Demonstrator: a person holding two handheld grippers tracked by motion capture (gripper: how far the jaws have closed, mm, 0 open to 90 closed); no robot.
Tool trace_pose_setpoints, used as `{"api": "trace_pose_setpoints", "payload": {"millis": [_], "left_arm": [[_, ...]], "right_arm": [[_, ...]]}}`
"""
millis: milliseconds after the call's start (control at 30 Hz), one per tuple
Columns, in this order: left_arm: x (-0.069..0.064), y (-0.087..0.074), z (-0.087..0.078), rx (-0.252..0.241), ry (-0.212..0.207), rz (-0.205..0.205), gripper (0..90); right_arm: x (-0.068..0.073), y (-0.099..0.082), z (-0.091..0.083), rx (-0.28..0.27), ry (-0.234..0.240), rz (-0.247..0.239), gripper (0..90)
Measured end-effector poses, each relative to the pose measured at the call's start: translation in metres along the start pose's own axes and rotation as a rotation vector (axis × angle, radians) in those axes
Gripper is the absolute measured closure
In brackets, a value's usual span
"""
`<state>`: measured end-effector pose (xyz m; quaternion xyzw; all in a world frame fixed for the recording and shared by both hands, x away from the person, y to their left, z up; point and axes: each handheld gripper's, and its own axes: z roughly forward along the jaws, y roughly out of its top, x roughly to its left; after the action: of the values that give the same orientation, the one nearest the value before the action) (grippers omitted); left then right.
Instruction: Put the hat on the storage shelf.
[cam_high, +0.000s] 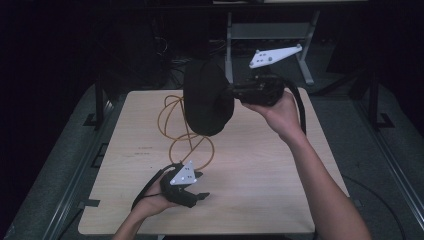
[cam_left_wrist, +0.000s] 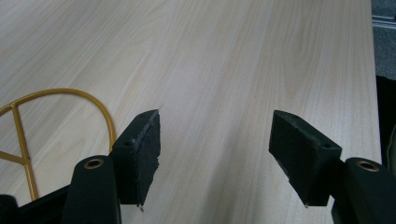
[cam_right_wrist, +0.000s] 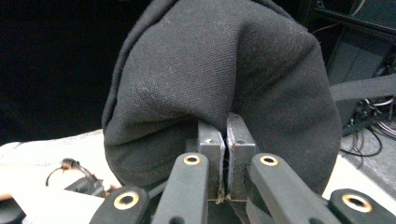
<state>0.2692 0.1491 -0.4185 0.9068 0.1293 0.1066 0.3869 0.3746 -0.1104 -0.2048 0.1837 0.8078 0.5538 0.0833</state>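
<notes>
A round black fabric piece (cam_high: 207, 97) hangs in the air over the far middle of the wooden table (cam_high: 260, 165). My right gripper (cam_high: 232, 92) is shut on its edge and holds it from the right. In the right gripper view the cloth (cam_right_wrist: 224, 65) bulges over the pinched jaws of that gripper (cam_right_wrist: 226, 140). A yellow wire frame (cam_high: 192, 147) lies on the table under the cloth. My left gripper (cam_high: 203, 185) rests low near the front edge, just in front of the frame, open with nothing between its jaws. Its own view has the left gripper (cam_left_wrist: 215, 154) over bare wood, with the wire (cam_left_wrist: 65, 90) at left.
A grey metal stand (cam_high: 270, 30) rises behind the table's far edge. Dark floor and rails border both sides. A black strap (cam_high: 301, 107) trails from the right gripper. The table's right half (cam_left_wrist: 233, 56) is bare wood.
</notes>
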Motion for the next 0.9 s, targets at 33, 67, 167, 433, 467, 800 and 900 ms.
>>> {"api": "trace_pose_setpoints", "payload": {"millis": [33,67,167,433,467,800,900], "left_arm": [[0.000,0.000,0.000,0.002,0.001,0.000,33.9],[0.000,0.000,0.000,-0.002,0.002,-0.002,33.9],[0.001,0.000,0.000,0.007,0.000,-0.001,33.9],[-0.001,0.000,0.003,0.009,-0.015,0.006,33.9],[-0.002,0.000,0.004,0.014,-0.018,0.007,33.9],[-0.003,0.000,0.007,0.025,-0.022,0.023,33.9],[-0.005,0.001,0.009,0.041,-0.021,0.047,33.9]], "right_arm": [[0.000,0.003,0.004,0.005,0.003,-0.001,87.3],[0.001,0.006,0.007,0.006,0.003,-0.008,87.3],[0.001,0.018,0.021,0.025,0.020,-0.028,87.3],[0.005,0.039,0.061,0.089,0.070,-0.054,87.1],[0.005,0.041,0.065,0.095,0.072,-0.051,87.1],[0.005,0.051,0.109,0.146,0.116,-0.014,85.2],[0.006,0.048,0.127,0.182,0.105,-0.011,84.4]]}}
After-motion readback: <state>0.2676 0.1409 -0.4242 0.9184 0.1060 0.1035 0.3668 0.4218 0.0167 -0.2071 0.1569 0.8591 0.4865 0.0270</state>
